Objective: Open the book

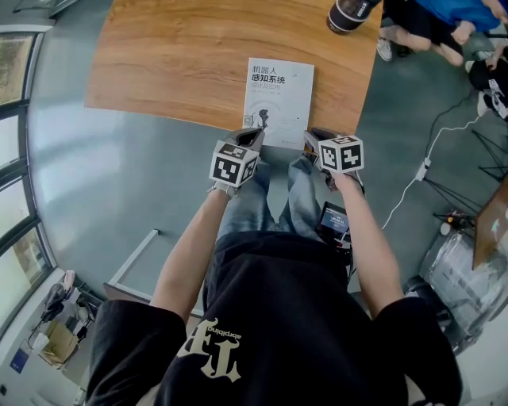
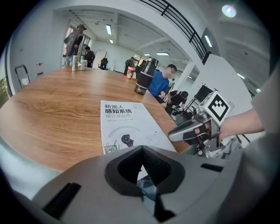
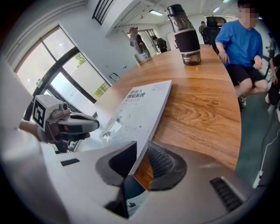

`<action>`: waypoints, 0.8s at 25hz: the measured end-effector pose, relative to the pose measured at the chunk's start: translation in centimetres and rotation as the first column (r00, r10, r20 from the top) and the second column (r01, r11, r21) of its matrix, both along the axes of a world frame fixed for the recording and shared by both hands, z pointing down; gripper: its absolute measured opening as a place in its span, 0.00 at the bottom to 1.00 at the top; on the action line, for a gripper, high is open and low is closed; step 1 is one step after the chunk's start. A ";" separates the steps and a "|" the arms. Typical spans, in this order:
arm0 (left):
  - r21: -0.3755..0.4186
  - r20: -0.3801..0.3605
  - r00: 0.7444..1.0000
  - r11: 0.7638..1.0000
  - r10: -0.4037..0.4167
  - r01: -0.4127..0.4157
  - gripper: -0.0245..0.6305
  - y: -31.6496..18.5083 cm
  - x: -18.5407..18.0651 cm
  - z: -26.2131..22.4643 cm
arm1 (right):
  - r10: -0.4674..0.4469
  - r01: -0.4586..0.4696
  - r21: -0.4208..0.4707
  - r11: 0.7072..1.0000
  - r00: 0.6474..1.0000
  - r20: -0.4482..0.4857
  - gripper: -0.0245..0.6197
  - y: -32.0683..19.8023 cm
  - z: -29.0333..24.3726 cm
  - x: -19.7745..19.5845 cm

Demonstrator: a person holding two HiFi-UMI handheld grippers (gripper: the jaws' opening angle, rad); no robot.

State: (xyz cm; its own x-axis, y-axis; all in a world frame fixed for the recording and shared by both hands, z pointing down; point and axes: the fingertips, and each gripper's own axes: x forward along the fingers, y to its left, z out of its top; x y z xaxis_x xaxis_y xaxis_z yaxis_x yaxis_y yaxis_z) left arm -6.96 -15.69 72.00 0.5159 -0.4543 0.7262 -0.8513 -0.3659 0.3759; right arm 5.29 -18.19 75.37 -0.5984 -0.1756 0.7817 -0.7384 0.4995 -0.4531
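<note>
A closed white book (image 1: 278, 91) lies flat at the near edge of the wooden table (image 1: 175, 55), cover up. My left gripper (image 1: 254, 136) hovers at the book's near left corner; in the left gripper view (image 2: 142, 148) its tips meet, with the book (image 2: 127, 127) just beyond them and nothing seen pinched. My right gripper (image 1: 311, 136) is at the near right corner. In the right gripper view (image 3: 142, 144) its jaws stand a little apart with the edge of the book (image 3: 140, 109) running between them; the pads do not visibly press on it.
A dark tumbler (image 1: 349, 14) stands at the table's far right edge. People sit and stand beyond the table; one in a blue shirt (image 3: 240, 41) sits to the right. A white cable (image 1: 429, 158) runs across the grey floor at right.
</note>
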 end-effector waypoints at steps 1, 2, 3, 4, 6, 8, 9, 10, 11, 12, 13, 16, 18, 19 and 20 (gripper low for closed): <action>-0.008 0.002 1.000 1.000 0.002 -0.002 0.04 0.0 0.0 0.3 | -0.001 0.001 -0.005 1.000 1.000 -0.002 0.12 0.1 0.2 -0.2; -0.016 0.003 1.000 1.000 0.004 -0.003 0.04 0.0 0.0 0.5 | -0.003 0.002 -0.008 1.000 1.000 -0.008 0.12 0.1 0.3 -0.2; -0.023 0.005 1.000 1.000 0.006 -0.005 0.04 0.0 0.0 0.8 | -0.003 0.003 -0.013 1.000 1.000 -0.016 0.12 0.2 0.5 -0.2; -0.029 0.006 1.000 1.000 0.008 -0.007 0.04 0.0 0.0 1.0 | -0.002 0.001 -0.018 1.000 1.000 -0.023 0.12 0.2 0.7 -0.2; -0.042 0.010 1.000 0.999 0.011 -0.010 0.04 -0.1 -0.1 1.3 | 0.005 -0.006 -0.028 1.000 1.000 -0.026 0.12 0.1 0.9 -0.2; -0.055 0.014 1.000 0.998 0.012 -0.011 0.04 -0.1 -0.2 1.6 | 0.009 -0.010 -0.035 0.999 1.000 -0.025 0.12 0.0 0.9 -0.2; -0.060 0.015 1.000 0.998 0.012 -0.011 0.04 -0.1 -0.2 1.8 | 0.009 -0.010 -0.038 0.999 1.000 -0.023 0.12 -0.1 0.9 -0.2; -0.065 0.016 1.000 0.998 0.014 -0.012 0.04 -0.1 -0.3 1.9 | 0.010 -0.010 -0.043 0.999 1.000 -0.018 0.12 0.0 0.9 -0.2; -0.069 0.017 1.000 0.998 0.015 -0.013 0.04 -0.1 -0.3 2.0 | 0.011 -0.011 -0.050 0.999 1.000 -0.012 0.12 0.0 0.9 -0.3; -0.072 0.018 1.000 0.997 0.015 -0.014 0.04 -0.1 -0.3 2.1 | 0.012 -0.012 -0.057 0.998 1.000 -0.006 0.12 0.1 0.9 -0.4; -0.076 0.018 1.000 0.997 0.017 -0.015 0.04 -0.1 -0.4 2.3 | 0.011 -0.012 -0.063 0.998 1.000 -0.003 0.12 0.2 0.9 -0.4; -0.087 0.020 1.000 0.996 0.024 -0.022 0.04 0.0 -0.4 2.5 | 0.012 -0.012 -0.069 0.998 1.000 -0.001 0.12 0.2 0.7 -0.6; -0.092 0.018 0.999 0.995 0.029 -0.028 0.04 0.1 -0.3 2.6 | 0.010 -0.010 -0.064 0.998 1.000 0.004 0.12 0.3 0.3 -0.7; -0.092 0.016 0.999 0.995 0.031 -0.029 0.04 0.1 -0.2 2.7 | 0.011 -0.010 -0.061 0.998 1.000 0.006 0.12 0.3 0.2 -0.7; -0.092 0.014 0.999 0.995 0.032 -0.030 0.04 0.1 -0.1 2.6 | 0.011 -0.010 -0.057 0.998 1.000 0.010 0.12 0.3 0.0 -0.7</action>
